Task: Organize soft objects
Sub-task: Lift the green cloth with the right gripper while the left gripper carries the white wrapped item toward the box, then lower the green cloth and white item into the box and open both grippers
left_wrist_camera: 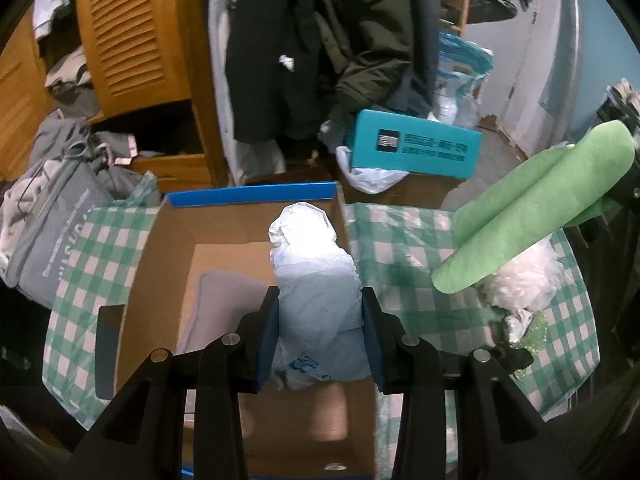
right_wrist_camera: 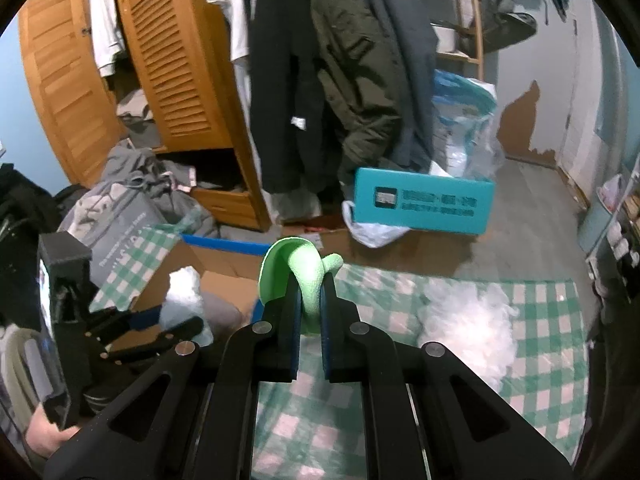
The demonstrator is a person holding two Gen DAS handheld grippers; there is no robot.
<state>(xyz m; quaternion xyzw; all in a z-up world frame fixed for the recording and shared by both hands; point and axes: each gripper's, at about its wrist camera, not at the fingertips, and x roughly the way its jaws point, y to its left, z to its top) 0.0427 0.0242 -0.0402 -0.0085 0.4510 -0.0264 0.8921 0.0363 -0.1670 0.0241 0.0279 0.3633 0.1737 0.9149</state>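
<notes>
A: What did each gripper carry?

B: My left gripper [left_wrist_camera: 320, 320] pinched a crinkly white bag [left_wrist_camera: 312, 280], bunched upright, above the open cardboard box [left_wrist_camera: 160, 248]. My right gripper [right_wrist_camera: 310, 308] was clamped tight on a folded green foam sheet [right_wrist_camera: 304, 272].

A: Surroundings?

B: Fluffy white stuffing [right_wrist_camera: 468, 320] lay on the checked cloth [right_wrist_camera: 540, 360], right of the box; cloth between them was bare.

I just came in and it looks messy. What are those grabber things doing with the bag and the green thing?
A person is sorting soft things with two handheld grabbers. The left gripper squeezes a white plastic bag over an open cardboard box. The right gripper pinches a folded green foam sheet above the checked cloth, where white stuffing lies.
</notes>
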